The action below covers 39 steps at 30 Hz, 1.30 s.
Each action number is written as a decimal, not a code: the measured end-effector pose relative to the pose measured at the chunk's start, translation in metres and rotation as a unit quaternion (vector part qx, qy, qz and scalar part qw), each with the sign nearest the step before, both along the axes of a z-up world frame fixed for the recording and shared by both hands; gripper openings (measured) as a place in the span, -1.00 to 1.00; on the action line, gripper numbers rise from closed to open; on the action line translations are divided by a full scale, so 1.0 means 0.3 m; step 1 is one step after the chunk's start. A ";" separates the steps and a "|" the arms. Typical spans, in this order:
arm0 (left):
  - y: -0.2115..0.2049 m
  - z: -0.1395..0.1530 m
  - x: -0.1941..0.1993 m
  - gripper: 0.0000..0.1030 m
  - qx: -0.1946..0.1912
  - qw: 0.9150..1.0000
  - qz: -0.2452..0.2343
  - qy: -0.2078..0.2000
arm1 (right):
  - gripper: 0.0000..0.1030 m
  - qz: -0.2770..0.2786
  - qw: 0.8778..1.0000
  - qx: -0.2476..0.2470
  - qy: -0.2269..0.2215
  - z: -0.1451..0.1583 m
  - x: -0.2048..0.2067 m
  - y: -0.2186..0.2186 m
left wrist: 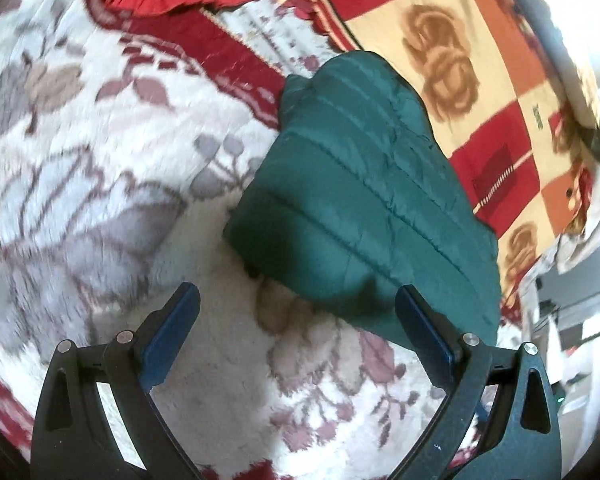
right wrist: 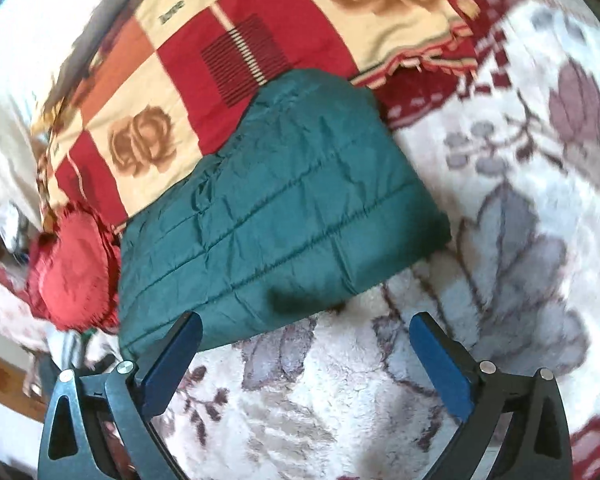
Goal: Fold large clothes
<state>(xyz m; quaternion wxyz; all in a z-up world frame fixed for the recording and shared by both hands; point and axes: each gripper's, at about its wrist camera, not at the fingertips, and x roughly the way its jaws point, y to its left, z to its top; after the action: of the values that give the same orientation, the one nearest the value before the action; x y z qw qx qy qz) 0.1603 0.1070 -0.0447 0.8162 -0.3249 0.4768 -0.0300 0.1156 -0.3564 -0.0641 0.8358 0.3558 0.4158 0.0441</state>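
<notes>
In the left wrist view, the left gripper [left wrist: 298, 300] hangs with its blue-padded jaws spread wide and nothing between them, above a fluffy white floral blanket [left wrist: 100, 184]. The folded dark green quilted jacket [left wrist: 364, 200] lies just ahead, partly on a red-and-cream rose-patterned blanket [left wrist: 440, 40].

In the right wrist view, the right gripper [right wrist: 306, 330] is likewise wide and empty (the jacket [right wrist: 284, 216] just beyond its tips), beside a red ruffled cushion [right wrist: 72, 272].
</notes>
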 end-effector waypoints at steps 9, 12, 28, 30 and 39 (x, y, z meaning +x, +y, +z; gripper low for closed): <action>0.000 -0.034 0.052 0.92 -0.007 1.000 0.022 -0.006 | 0.99 -0.016 0.999 0.045 -0.019 -0.049 0.080 -0.026; -0.008 -0.046 0.086 0.92 -0.012 1.000 0.026 -0.007 | 1.00 -0.020 0.998 0.048 -0.023 -0.059 0.121 -0.023; -0.042 -0.053 0.191 0.98 -0.014 0.998 0.064 0.004 | 1.00 -0.036 0.996 0.065 -0.042 -0.080 0.244 -0.017; -0.039 -0.050 0.191 0.76 -0.017 0.998 0.055 0.002 | 1.00 -0.036 0.996 0.067 -0.037 -0.078 0.251 -0.015; -0.025 -0.001 0.149 -0.08 -0.004 0.999 0.030 -0.021 | -0.22 0.001 0.999 0.041 -0.031 -0.021 0.234 0.003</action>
<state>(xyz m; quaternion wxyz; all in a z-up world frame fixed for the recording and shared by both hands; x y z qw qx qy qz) 0.2050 0.0994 -0.0451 0.8250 -0.3418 0.4499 -0.0146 0.1856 -0.3554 -0.0702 0.8327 0.3880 0.3882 0.0730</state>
